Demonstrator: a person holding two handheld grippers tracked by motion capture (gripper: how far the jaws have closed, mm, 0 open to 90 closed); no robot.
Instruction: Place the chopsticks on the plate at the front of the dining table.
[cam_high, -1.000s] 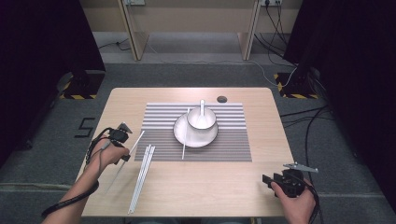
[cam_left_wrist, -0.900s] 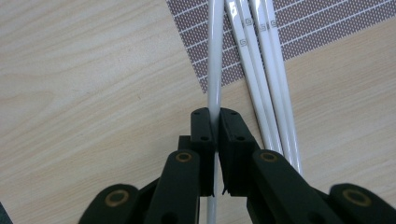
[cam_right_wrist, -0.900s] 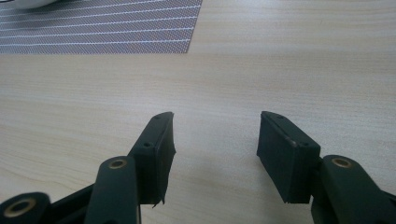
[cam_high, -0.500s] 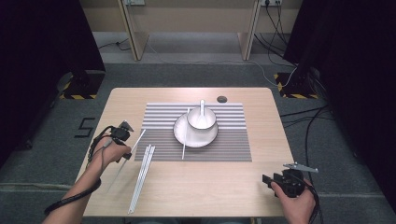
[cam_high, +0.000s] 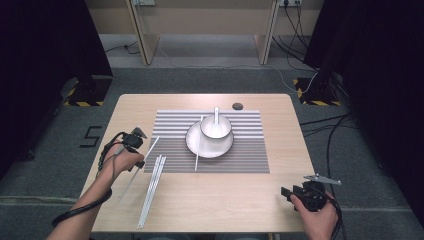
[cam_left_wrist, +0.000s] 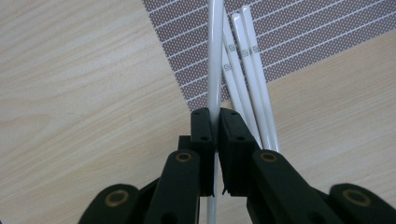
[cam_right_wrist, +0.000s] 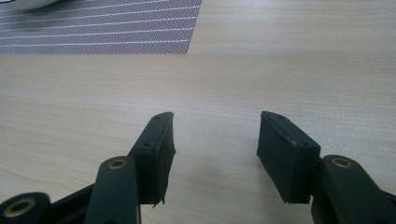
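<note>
- Little has moved vs. the earlier high views: left gripper (cam_high: 134, 141) sits at the same spot by the mat's left edge, right gripper (cam_high: 300, 192) stays parked at the table's near right corner; held chopstick looks to have kept its slant.
- Left gripper (cam_left_wrist: 215, 128): jaws clamped tight on one white chopstick (cam_left_wrist: 215, 56); stick runs straight up between the pads and also pokes out below them, toward the camera.
- Held chopstick (cam_high: 140, 162), high view: slanted, far tip near the mat's left edge, near end out over bare wood; can't tell if it touches the tabletop.
- Loose chopsticks (cam_left_wrist: 250, 74), 3 pcs: lie just right of the held one in the left gripper view, side by side, far ends on the mat, rest on wood; high view shows this bundle (cam_high: 152, 190) just right of the gripper, apart from the held stick.
- Right gripper (cam_right_wrist: 215, 140): jaws wide apart, nothing between them, bare wood underneath; well apart from all chopsticks.
- Placemat (cam_high: 250, 160): striped, mid-table; corner (cam_right_wrist: 177, 28) seen ahead of the right gripper.
- Plate (cam_high: 192, 145) on mat, bowl (cam_high: 222, 132) on plate, spoon (cam_high: 216, 117) in bowl.
- One more chopstick (cam_high: 198, 145) lies across the plate's left part, near tip on the mat.
- Table (cam_high: 225, 205): light wood; small dark round item (cam_high: 237, 105) near the far edge.
</note>
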